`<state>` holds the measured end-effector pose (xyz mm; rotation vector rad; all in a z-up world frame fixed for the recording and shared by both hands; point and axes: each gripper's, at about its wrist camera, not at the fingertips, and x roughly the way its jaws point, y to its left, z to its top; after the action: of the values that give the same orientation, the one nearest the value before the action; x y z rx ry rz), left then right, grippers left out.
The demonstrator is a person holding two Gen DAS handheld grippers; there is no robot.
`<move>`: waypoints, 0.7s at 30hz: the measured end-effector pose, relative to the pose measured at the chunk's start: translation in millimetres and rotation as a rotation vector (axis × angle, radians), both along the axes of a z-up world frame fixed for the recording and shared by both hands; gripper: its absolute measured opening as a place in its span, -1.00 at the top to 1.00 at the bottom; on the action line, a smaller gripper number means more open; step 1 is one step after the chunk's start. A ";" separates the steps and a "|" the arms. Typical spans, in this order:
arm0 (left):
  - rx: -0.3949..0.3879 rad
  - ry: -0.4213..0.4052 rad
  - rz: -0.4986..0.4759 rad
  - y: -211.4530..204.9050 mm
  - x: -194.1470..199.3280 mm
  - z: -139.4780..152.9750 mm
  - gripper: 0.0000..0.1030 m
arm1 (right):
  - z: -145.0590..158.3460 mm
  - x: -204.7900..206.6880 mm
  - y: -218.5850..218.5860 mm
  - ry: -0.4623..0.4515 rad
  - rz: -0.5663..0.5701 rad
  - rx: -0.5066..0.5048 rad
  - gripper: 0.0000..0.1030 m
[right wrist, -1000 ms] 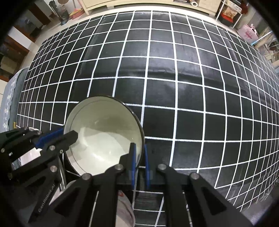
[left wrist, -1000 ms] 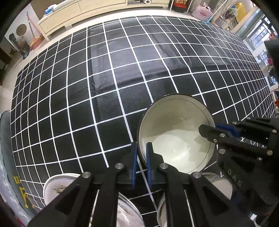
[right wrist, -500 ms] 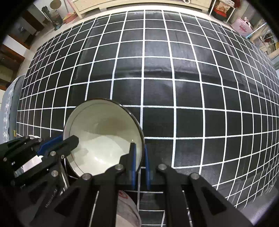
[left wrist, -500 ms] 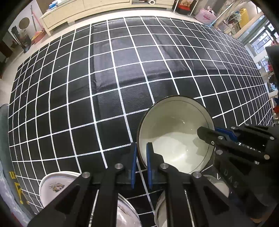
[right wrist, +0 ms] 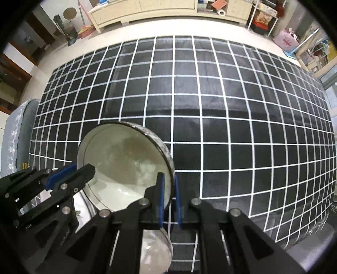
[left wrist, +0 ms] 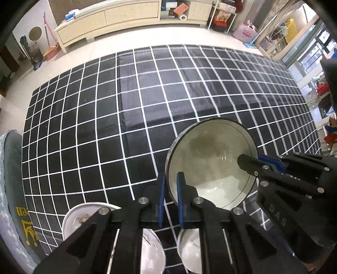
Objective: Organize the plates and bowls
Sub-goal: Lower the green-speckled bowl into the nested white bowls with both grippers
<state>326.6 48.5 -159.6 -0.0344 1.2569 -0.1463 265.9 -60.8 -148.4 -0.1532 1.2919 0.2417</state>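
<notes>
A wide cream bowl with a dark rim (left wrist: 210,160) is held in the air above the black checked cloth. My left gripper (left wrist: 170,198) is shut on its left rim. My right gripper (right wrist: 168,198) is shut on its right rim, and it also shows at the right of the left wrist view (left wrist: 263,166). The bowl also shows in the right wrist view (right wrist: 124,168), tilted toward the cameras. Below it on the cloth sit a floral plate (left wrist: 80,219) and a small white bowl (left wrist: 189,250).
The black cloth with white grid lines (left wrist: 126,105) covers the table, with open cloth stretching ahead. A grey cushioned seat (left wrist: 10,179) is at the left edge. A cream cabinet (left wrist: 105,19) and floor clutter lie beyond the table.
Both grippers have lifted the bowl higher and tilted it. The table looks farther away and more of the room beyond it shows.
</notes>
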 end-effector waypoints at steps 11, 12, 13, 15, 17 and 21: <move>0.015 -0.056 -0.019 -17.1 -36.0 40.8 0.83 | 37.8 -21.2 -20.6 -0.047 0.001 0.000 0.77; 0.020 -0.057 -0.023 -17.9 -38.5 40.6 0.83 | 38.3 -24.2 -23.5 -0.051 0.005 -0.004 0.77; 0.022 -0.058 -0.025 -18.8 -41.4 40.3 0.83 | 29.6 -38.1 -33.0 -0.055 0.007 -0.004 0.77; 0.025 -0.058 -0.029 -21.6 -44.5 36.3 0.87 | 25.0 -44.8 -34.2 -0.055 0.010 -0.009 0.77; 0.023 -0.056 -0.029 -19.5 -50.4 31.1 0.88 | 21.7 -50.1 -37.5 -0.053 0.011 -0.016 0.77; 0.022 -0.056 -0.022 -19.5 -66.9 28.3 0.88 | 20.1 -64.6 -48.4 -0.050 0.014 -0.022 0.77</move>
<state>259.7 28.9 -131.3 0.0029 1.2035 -0.1518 201.2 -109.1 -128.3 -0.1860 1.2439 0.2347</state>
